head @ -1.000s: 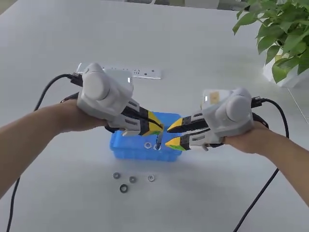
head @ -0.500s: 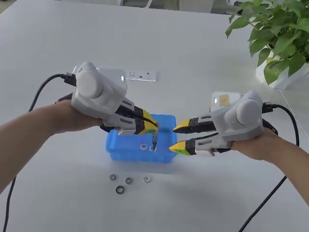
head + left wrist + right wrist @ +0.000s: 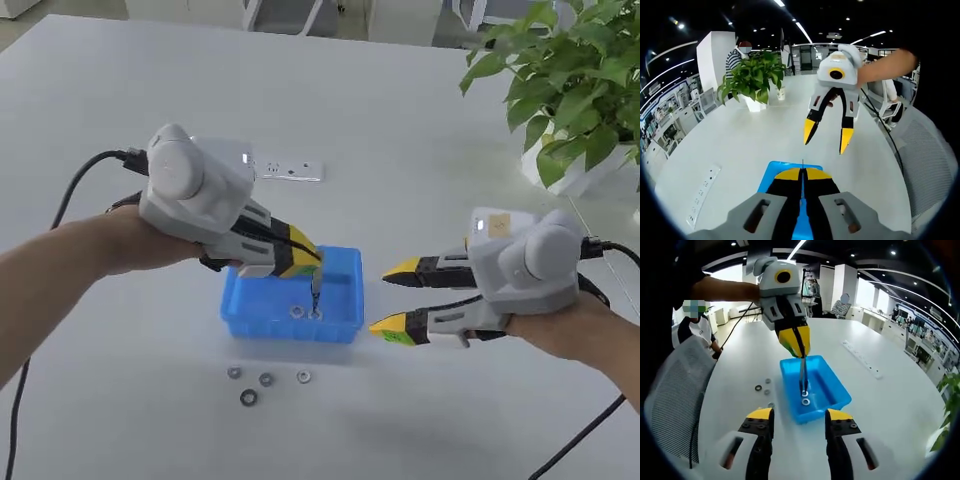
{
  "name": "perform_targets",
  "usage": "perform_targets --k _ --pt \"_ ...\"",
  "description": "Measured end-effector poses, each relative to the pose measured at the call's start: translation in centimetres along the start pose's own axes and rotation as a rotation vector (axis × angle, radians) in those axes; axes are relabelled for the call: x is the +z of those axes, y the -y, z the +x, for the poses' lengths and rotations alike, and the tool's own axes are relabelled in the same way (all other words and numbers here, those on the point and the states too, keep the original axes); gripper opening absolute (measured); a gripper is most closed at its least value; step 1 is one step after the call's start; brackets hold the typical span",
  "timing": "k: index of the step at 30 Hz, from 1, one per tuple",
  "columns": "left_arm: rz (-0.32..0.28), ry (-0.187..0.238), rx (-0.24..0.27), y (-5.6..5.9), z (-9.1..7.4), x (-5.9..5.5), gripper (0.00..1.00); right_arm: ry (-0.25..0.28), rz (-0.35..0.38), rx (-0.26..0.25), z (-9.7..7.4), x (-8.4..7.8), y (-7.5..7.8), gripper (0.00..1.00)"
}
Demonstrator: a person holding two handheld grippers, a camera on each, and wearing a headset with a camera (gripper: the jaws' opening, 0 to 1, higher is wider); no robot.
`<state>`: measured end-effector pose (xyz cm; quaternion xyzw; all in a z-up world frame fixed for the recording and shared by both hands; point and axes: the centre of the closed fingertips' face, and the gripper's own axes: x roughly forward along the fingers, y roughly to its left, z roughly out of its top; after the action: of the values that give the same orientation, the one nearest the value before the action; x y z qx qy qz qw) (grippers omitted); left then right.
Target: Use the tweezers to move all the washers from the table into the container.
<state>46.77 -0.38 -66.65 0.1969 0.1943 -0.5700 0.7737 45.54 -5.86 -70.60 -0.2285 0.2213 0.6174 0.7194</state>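
My left gripper (image 3: 303, 262) is shut on thin metal tweezers (image 3: 315, 288), which point down into the blue container (image 3: 345, 268). Two washers (image 3: 298, 312) lie on the container's floor right by the tweezer tips. Whether the tips hold a washer I cannot tell. Several washers (image 3: 266, 379) lie on the white table in front of the container. My right gripper (image 3: 385, 298) hovers open to the right of the container, holding nothing. The right gripper view looks between its jaws (image 3: 800, 420) at the container (image 3: 827, 385), the tweezers (image 3: 803, 372) and the loose washers (image 3: 767, 391). The left gripper view has its jaws (image 3: 802, 172) closed around the tweezers, facing the right gripper (image 3: 825, 137).
A white power strip (image 3: 288, 170) lies behind the container. A potted green plant (image 3: 570, 90) stands at the table's far right. Cables trail from both grippers across the table. A mesh chair (image 3: 675, 395) stands at the table's edge.
My right gripper has drawn back to the right, away from the container and tweezers. The left gripper and tweezers stay over the container. The head camera has shifted a little.
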Motion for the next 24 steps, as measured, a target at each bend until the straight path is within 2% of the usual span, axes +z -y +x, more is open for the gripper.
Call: perform_targets --k 8,12,24 --pt "0.008 0.005 0.018 0.2 -1.2 0.7 0.04 0.004 0.027 -0.035 -1.6 -0.7 -1.0 0.54" --pt "0.011 0.009 0.016 0.7 -1.6 1.0 0.04 0.008 0.04 -0.053 -2.3 -0.8 -1.5 0.6" --pt "0.027 0.007 0.016 2.3 -2.7 2.0 0.04 0.018 0.065 -0.089 -2.8 -0.9 -2.8 0.77"
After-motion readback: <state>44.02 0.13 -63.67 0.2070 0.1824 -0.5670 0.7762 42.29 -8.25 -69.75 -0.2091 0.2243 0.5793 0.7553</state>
